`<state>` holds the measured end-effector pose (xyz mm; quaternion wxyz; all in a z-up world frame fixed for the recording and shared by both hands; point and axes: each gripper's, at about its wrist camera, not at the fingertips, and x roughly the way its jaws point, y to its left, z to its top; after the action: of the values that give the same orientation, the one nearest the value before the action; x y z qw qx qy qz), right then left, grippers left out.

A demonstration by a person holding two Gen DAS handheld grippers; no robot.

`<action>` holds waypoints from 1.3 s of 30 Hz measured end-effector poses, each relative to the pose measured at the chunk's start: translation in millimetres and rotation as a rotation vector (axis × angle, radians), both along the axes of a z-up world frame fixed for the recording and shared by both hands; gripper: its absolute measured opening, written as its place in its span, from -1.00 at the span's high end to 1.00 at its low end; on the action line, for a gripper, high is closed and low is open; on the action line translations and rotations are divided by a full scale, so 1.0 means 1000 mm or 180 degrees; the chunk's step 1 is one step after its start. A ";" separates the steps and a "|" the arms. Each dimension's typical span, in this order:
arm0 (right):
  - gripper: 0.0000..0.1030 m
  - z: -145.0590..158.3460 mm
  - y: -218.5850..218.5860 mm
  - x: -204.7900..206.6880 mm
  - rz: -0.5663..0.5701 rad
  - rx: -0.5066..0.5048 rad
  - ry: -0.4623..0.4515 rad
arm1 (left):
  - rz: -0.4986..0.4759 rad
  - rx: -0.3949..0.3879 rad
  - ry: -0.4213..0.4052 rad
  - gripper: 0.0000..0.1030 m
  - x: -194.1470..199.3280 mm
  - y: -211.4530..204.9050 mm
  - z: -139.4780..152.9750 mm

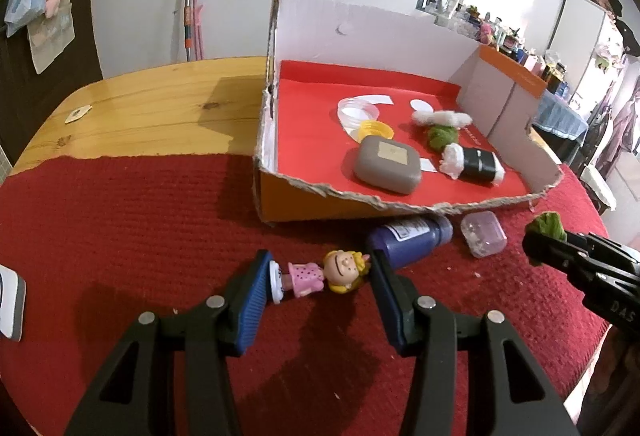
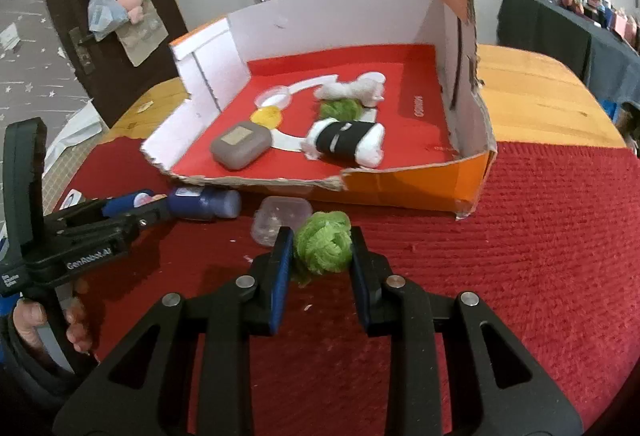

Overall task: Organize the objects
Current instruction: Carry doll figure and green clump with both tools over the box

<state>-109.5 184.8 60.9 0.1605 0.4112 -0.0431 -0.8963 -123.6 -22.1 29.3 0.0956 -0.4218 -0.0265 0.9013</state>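
A small doll figurine (image 1: 312, 276) in a pink dress lies on the red mat, feet against one blue pad and head against the other; my left gripper (image 1: 320, 264) is shut on it. My right gripper (image 2: 321, 236) is shut on a green yarn ball (image 2: 323, 248), just above the mat in front of the box. In the left wrist view that ball (image 1: 546, 224) shows at the right gripper's tip. The torn cardboard box (image 1: 320, 196) has a red floor holding a grey case (image 1: 387, 165), a black-and-white roll (image 1: 474, 164), green yarn with white fluff (image 1: 440, 134), a clear lid (image 1: 357, 109) and a yellow cap (image 1: 376, 128).
A dark blue bottle (image 1: 408, 236) lies on its side against the box front, a small clear case (image 1: 482, 234) beside it. The red mat (image 1: 120, 228) covers the near part of a wooden table (image 1: 160, 108). A hand (image 2: 32, 320) holds the left gripper.
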 end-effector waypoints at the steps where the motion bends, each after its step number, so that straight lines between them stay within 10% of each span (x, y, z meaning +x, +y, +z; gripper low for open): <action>1: 0.50 0.002 -0.002 0.002 0.0021 -0.0005 0.0016 | -0.0011 0.0008 0.0011 -0.01 0.003 0.001 0.002; 39: 0.50 0.043 -0.016 0.014 0.0252 -0.0089 0.0264 | -0.0350 0.0096 0.0265 -0.01 0.005 0.036 0.048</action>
<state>-95.7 168.9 103.6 0.2032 0.3728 -0.0325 -0.9048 -118.6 14.2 77.6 0.1524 -0.3832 -0.0128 0.9109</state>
